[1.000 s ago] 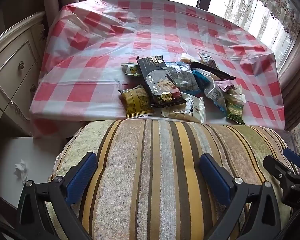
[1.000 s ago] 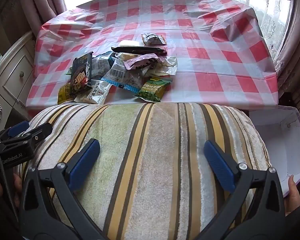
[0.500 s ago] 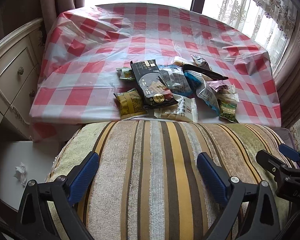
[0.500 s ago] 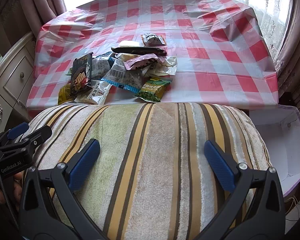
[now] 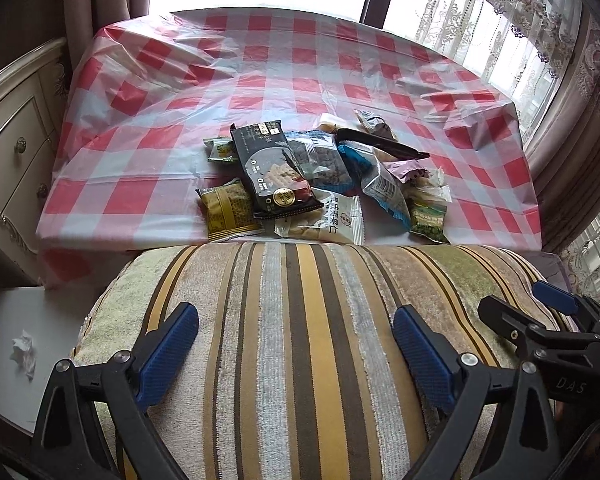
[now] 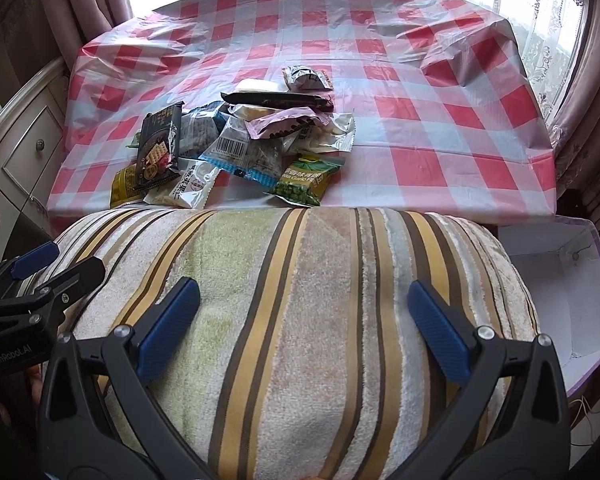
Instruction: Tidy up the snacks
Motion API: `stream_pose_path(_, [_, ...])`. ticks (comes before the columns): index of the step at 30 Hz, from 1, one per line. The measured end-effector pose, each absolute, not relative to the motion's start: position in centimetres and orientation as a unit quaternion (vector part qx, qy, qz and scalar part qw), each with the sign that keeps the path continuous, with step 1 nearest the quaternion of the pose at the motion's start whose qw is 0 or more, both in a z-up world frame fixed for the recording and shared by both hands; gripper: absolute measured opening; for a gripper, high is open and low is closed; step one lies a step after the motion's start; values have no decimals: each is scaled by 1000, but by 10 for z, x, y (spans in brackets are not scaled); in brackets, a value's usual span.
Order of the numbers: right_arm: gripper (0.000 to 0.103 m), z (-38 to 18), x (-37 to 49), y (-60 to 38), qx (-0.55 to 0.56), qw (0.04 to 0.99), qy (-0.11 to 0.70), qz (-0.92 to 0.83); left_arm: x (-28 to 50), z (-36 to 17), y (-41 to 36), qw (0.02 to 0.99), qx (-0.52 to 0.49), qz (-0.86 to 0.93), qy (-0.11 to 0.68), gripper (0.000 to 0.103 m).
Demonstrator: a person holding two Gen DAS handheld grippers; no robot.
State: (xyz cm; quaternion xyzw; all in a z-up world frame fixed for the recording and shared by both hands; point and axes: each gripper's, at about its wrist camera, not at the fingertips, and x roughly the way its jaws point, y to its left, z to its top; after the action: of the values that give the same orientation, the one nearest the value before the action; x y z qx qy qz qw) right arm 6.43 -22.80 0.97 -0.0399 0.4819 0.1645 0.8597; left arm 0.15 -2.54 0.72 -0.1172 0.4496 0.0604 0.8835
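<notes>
Both the left gripper (image 5: 296, 352) and right gripper (image 6: 304, 328) hover spread and empty above the striped cushion (image 5: 300, 320), facing the snack pile (image 5: 320, 184) at twelve o'clock, apparently poised before a first pick.

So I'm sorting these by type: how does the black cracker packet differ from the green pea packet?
The black cracker packet is long and dark with crackers pictured; the green pea packet is shorter and bright green with a yellow top. The cracker packet lies on top of other packets at the pile's left; the pea packet lies on the cloth at the pile's right front corner. Both are sealed and lie untouched on the checked cloth.
</notes>
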Motion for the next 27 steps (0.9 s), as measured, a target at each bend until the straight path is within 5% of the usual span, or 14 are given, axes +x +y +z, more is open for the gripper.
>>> stream_pose_path(27, [103,8,74,-237,-21,862,478,168,13,-1,-23,872,-125,52,470,103])
